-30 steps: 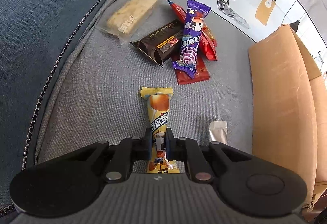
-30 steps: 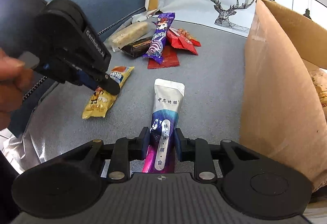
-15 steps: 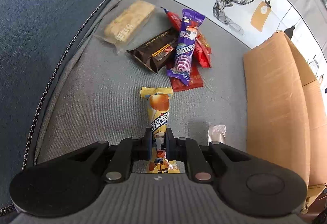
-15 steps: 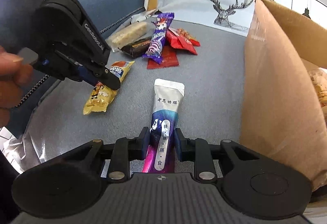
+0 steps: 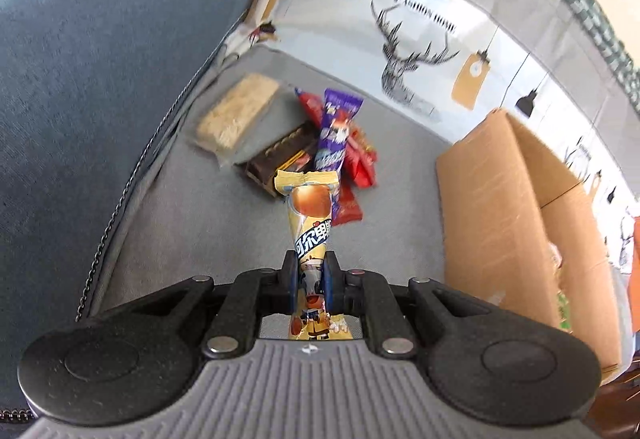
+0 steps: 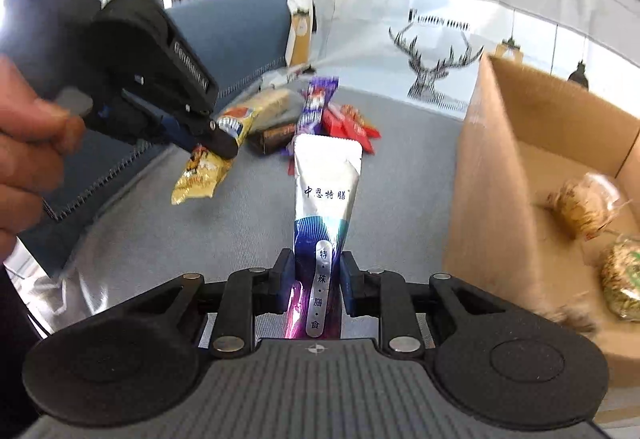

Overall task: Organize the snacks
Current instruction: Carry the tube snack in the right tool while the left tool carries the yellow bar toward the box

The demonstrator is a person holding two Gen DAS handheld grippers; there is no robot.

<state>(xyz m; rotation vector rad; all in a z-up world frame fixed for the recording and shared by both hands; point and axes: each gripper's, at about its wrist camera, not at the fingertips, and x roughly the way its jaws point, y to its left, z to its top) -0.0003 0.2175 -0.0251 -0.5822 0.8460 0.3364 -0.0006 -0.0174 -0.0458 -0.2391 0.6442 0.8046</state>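
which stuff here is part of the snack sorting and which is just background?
In the job:
- yellow snack pack, clamped in left tool
- silver-blue pouch, clamped in right tool
- snack pile on the cushion
- cardboard box, two wrapped snacks already inside

Just lying about:
- deer-print cloth
- blue sofa back

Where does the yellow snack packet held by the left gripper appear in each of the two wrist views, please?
Left wrist view: the yellow snack packet stands at centre, clamped in the left gripper, pointing up the picture.
Right wrist view: it hangs at upper left, pinched by the left gripper.
Shared landmark: the cardboard box, at right in both views.
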